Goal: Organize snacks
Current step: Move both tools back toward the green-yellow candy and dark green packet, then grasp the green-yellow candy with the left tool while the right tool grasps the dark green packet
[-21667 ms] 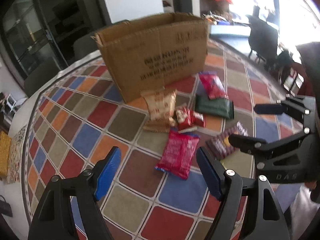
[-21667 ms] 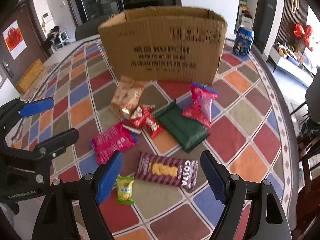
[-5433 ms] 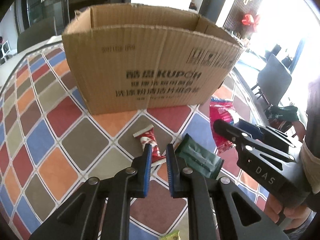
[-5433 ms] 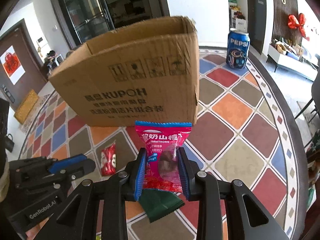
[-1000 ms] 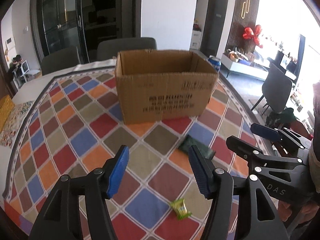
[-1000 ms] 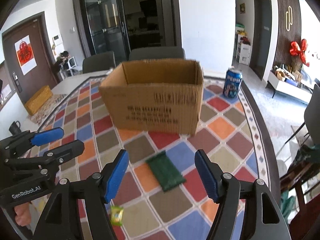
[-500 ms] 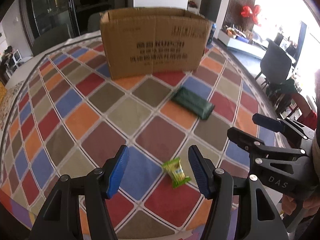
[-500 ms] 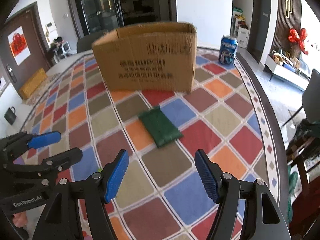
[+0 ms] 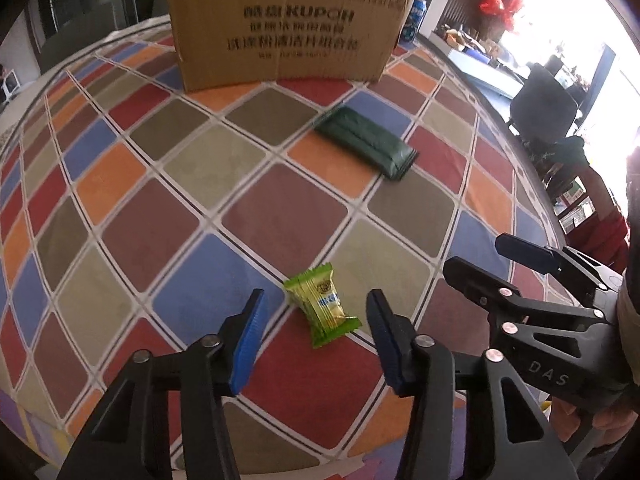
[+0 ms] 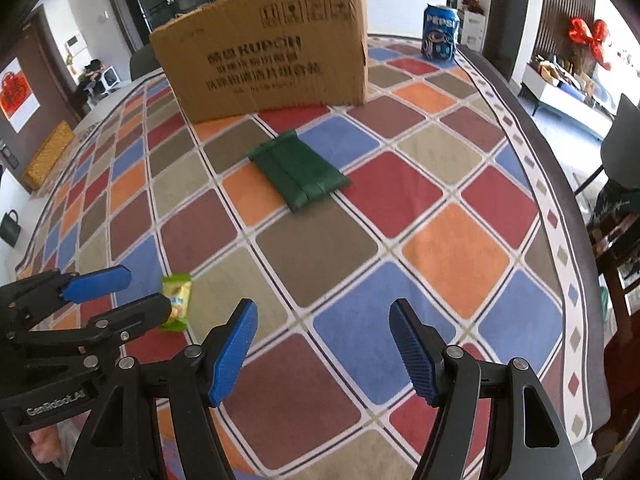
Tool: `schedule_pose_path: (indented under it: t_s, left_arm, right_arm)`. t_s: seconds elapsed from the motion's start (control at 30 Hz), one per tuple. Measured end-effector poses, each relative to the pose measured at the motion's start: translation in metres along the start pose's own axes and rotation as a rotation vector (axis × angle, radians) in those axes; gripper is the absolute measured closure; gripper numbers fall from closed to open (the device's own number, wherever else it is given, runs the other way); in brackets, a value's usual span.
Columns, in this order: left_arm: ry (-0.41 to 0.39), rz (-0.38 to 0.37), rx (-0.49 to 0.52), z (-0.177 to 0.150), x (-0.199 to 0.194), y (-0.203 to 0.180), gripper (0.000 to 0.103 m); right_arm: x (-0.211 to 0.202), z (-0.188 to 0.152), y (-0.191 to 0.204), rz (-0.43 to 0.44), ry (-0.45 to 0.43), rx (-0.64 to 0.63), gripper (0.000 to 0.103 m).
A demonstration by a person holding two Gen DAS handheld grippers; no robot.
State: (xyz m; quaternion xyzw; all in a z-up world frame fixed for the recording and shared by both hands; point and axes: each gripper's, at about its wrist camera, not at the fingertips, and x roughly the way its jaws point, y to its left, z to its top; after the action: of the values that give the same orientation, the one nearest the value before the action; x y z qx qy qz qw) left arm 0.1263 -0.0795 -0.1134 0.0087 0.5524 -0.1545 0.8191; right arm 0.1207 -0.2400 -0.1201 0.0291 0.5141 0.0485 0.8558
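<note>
Left gripper (image 9: 314,336) jaws, just narrowing, straddle the green candy packet (image 9: 322,309) untouched; right gripper (image 10: 324,344) at three o'clock, agape, empty.

My left gripper (image 9: 316,338) points steeply down; its jaws have just been closing but are apart, gripping nothing. My right gripper (image 10: 324,350) (also tilted down) has its jaws wide, with nothing between them.

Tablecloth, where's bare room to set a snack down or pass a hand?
Bare: the wide patch right of the dark green packet, out to the tablecloth border, and the left squares between the cardboard box and the near edge. Crowded: the near corner, where the left gripper straddles the small green candy.
</note>
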Motion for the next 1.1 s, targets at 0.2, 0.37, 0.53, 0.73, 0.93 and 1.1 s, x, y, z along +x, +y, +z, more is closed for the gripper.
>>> schedule_pose_path:
  t_s: [0.2,0.37,0.53,0.73,0.93,1.1]
  left_arm:
    - [0.011,0.035,0.011,-0.002,0.01,-0.005,0.062]
    - [0.028,0.042,0.017,-0.003,0.018,-0.007,0.074]
    - [0.016,0.034,0.031,-0.004,0.017,-0.008,0.081]
    - [-0.007,0.008,0.038,-0.001,0.013,-0.006,0.082]
    - [-0.039,-0.005,0.029,0.009,0.005,-0.003,0.082]
    - [-0.073,-0.001,0.021,0.02,-0.001,0.001,0.082]
  right_arm:
    - [0.004,-0.004,-0.004,0.007,0.016,0.023,0.034]
    - [0.007,-0.003,-0.003,0.013,0.02,0.026,0.034]
    - [0.009,-0.004,-0.003,0.021,0.028,0.029,0.034]
    - [0.011,-0.003,0.0,0.019,0.034,0.022,0.034]
    - [0.011,0.003,0.005,0.014,0.027,0.0,0.034]
    - [0.011,0.014,0.008,0.014,0.003,-0.047,0.034]
